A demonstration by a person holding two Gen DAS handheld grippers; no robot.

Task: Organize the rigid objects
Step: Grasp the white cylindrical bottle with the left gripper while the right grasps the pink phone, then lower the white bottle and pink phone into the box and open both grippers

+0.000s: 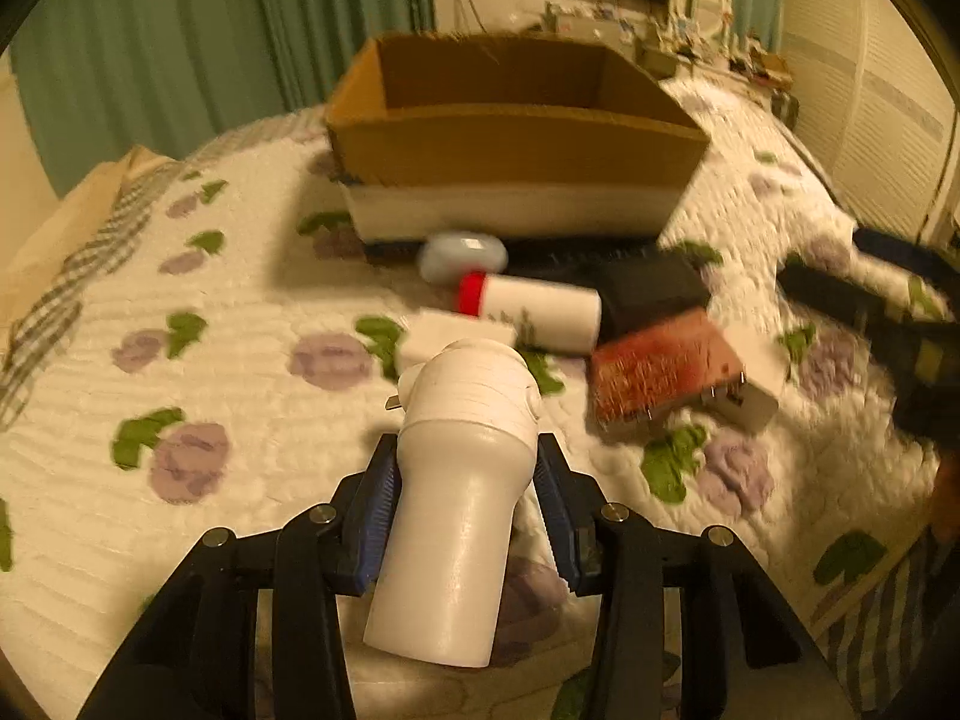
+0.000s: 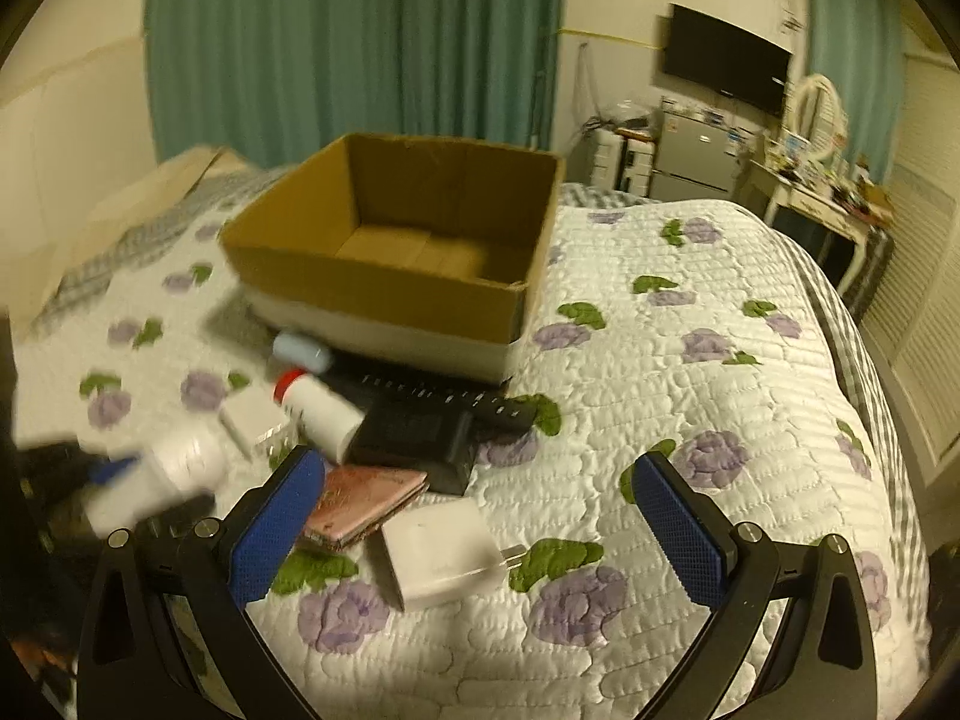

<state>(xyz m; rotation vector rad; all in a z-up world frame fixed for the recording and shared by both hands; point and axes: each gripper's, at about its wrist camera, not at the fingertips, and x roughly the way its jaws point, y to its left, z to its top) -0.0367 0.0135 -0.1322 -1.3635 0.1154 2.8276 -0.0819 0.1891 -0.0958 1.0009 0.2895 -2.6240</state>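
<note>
On the quilted bed (image 2: 690, 396), I take the cardboard box (image 2: 384, 294) as my landmark; it sits open-topped toward the far side, and its floor looks bare from my right wrist view. My left tool (image 1: 465, 480) is clamped on a white bottle (image 1: 456, 516), its blue pads (image 1: 378, 516) pressing both sides of the body, held nearer to me than the box. My right tool (image 2: 480, 522) is spread wide, gripping nothing, hovering over a white charger (image 2: 435, 552) that lies well in front of the box. Just beside the charger, toward the box, lies a pink wallet (image 2: 366, 504), and past that a black case (image 2: 414, 438). Touching the box's near wall I see a pale blue oval object (image 1: 462, 255). Between that and the wallet lies a white tube with a red cap (image 1: 531, 306), on its side. A long black strip (image 2: 444, 399) runs along the foot of the box.
</note>
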